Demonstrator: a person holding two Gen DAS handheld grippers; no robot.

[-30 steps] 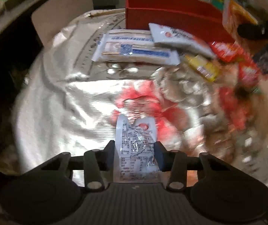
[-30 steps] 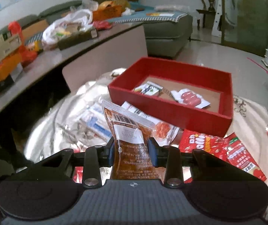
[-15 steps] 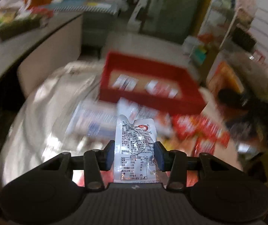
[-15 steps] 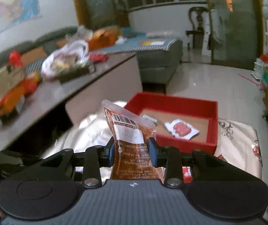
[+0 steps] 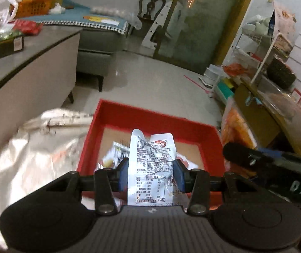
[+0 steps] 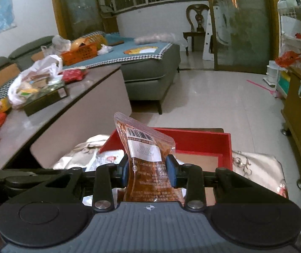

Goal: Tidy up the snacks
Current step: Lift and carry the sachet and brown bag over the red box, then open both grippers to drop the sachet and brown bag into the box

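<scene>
Both grippers have swung from the littered cloth to the red box (image 5: 150, 116), now lower centre. Left gripper (image 5: 151, 174) clamps a white packet (image 5: 150, 164); right gripper (image 6: 148, 168) clamps a brown pouch (image 6: 144, 158). Both appear ready for dropping in.

A glossy, crinkled plastic film is seen on the white packet (image 5: 150, 164) at lower centre; the brown pouch (image 6: 148, 168) is of clear, shiny plastic (a matt paper label is stuck on). The red box (image 5: 150, 116) looks like matt cardboard.
</scene>
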